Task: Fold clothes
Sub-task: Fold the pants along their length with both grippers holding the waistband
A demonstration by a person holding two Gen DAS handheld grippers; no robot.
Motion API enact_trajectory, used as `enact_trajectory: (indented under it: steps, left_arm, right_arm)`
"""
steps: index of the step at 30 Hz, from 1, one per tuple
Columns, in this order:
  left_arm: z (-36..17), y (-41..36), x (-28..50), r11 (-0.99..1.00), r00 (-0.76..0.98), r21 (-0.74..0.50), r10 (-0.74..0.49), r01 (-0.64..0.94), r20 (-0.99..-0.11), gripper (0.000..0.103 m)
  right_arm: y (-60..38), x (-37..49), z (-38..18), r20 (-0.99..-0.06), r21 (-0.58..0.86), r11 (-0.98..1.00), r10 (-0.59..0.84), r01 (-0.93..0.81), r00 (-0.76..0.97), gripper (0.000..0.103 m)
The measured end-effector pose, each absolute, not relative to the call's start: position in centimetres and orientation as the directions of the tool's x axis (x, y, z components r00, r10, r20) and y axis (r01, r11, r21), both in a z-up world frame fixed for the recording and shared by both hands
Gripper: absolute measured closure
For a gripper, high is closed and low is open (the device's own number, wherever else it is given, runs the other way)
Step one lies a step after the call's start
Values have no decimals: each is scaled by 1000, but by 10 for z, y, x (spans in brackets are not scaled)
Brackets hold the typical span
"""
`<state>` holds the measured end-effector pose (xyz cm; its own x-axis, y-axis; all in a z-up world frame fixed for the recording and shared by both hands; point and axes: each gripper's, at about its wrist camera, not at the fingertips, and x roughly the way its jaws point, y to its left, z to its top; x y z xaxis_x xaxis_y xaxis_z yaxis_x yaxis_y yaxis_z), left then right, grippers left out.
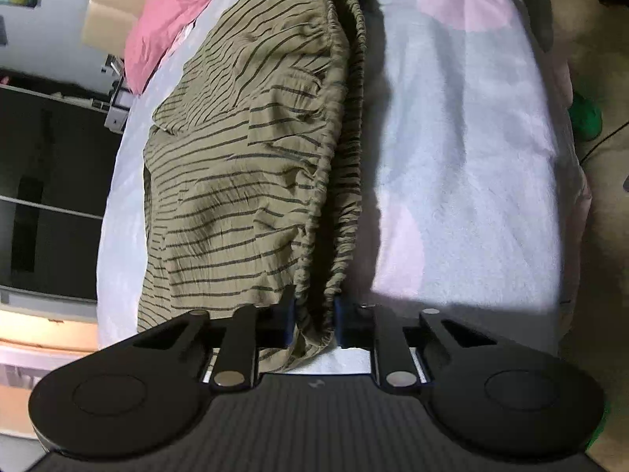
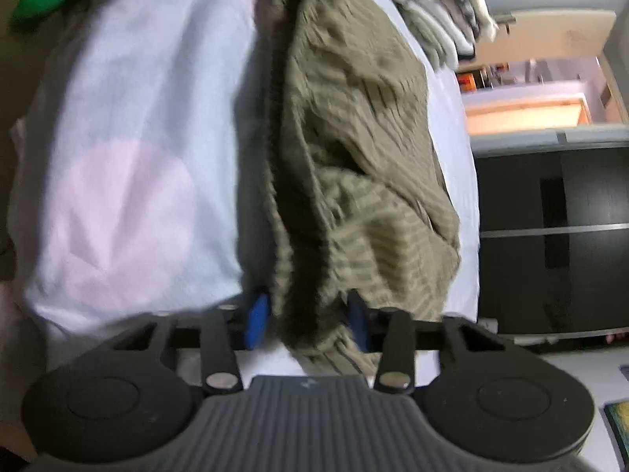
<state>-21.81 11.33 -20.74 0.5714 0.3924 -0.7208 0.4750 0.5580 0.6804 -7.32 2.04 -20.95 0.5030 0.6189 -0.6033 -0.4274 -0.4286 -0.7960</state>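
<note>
Olive crinkled cloth with thin dark stripes, the garment (image 1: 243, 181), was spread along the middle of the bed (image 1: 464, 165), its gathered elastic waistband running lengthwise and standing up as a ridge. The near end of that waistband was pinched in the left gripper (image 1: 314, 322), whose pads were drawn narrow and pressed on the fabric. The opposite end was seen between the blue pads of the right gripper (image 2: 308, 324); that view was blurred, yet the cloth filled the gap and was judged to be held. The step in hand was taken to be laying the band down for a fold. It would be done well if both ends were kept taut and level and lowered together, so that no slack bunched between them. A pink cloth (image 1: 165, 19) lay at the bed's far corner
</note>
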Motion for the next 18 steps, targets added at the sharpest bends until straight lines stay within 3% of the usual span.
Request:
enact_trajectory:
  steps: [6, 12, 18]
  left_arm:
    - [-186, 109, -223, 607, 512, 623, 376, 494, -772, 96]
    - [-171, 105, -234, 690, 392, 457, 266, 561, -881, 97]
    - [-172, 112, -226, 711, 354, 421, 252, 564, -901, 95]
  right_arm:
    - [23, -76, -184, -681, -727, -427, 554, -538, 479, 91]
    - [15, -82, -156, -833, -524, -428, 436, -736, 340, 93]
    - [10, -83, -154, -898, -409, -480, 365, -776, 248, 92]
